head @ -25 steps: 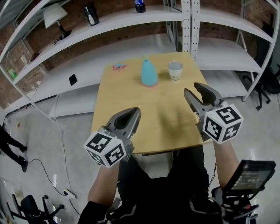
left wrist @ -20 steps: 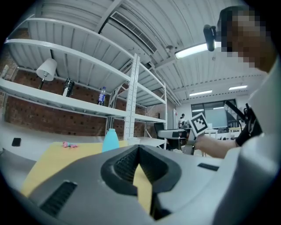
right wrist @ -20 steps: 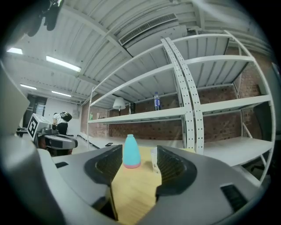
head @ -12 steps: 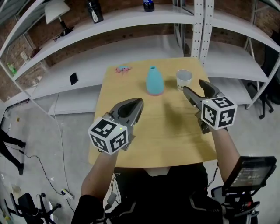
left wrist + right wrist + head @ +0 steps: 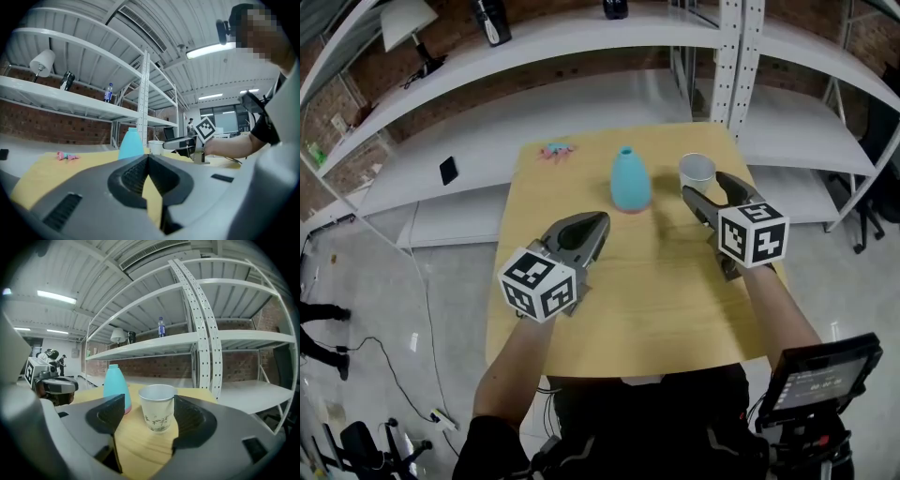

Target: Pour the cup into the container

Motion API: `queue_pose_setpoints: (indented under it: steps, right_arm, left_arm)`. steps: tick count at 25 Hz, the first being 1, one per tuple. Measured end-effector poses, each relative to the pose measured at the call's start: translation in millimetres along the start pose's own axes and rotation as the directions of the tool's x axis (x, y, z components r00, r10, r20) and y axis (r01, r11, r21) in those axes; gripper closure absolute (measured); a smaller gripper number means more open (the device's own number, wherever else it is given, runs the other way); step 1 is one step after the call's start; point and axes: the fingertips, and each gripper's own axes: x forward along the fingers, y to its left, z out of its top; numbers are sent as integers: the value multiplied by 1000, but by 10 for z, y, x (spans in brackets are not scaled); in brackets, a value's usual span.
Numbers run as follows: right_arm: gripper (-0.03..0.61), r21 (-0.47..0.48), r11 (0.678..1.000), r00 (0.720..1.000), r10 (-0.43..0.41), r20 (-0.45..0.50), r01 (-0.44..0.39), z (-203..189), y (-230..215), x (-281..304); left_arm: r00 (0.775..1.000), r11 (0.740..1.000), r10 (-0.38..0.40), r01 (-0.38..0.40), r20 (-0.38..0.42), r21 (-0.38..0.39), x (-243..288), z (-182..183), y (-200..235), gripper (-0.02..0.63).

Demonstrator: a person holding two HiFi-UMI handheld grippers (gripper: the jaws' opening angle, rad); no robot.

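A white paper cup (image 5: 697, 172) stands upright at the far right of the wooden table (image 5: 647, 300). A light blue bottle-shaped container (image 5: 629, 180) stands to its left. My right gripper (image 5: 705, 187) is right in front of the cup. Its jaws are opening. In the right gripper view the cup (image 5: 158, 413) sits between the tips of the right gripper (image 5: 149, 404), and neither pad touches it. The container (image 5: 116, 387) shows behind the left jaw. My left gripper (image 5: 586, 232) hovers over the table's middle left, shut and empty, as its own view shows (image 5: 147, 157).
A small pink object (image 5: 555, 149) lies at the table's far left corner. White metal shelving (image 5: 581, 37) runs behind the table, with an upright post (image 5: 741, 66) close behind the cup. A dark phone (image 5: 448, 170) lies on the low shelf. The table's right edge is near the cup.
Both grippers have moved forward over the table. The right gripper has come up to the cup and its jaws stand wider apart.
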Motion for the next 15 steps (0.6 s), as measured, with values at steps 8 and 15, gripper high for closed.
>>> queue_pose_setpoints:
  steps: [8, 15]
  right_arm:
    - [270, 18, 1000, 999, -14, -33, 14, -147, -147, 246]
    - [270, 34, 999, 998, -17, -60, 19, -150, -189, 451]
  left_arm:
    - [999, 999, -32, 32, -23, -3, 84, -116, 79, 622]
    - [993, 994, -112, 112, -26, 9, 135, -124, 52, 621]
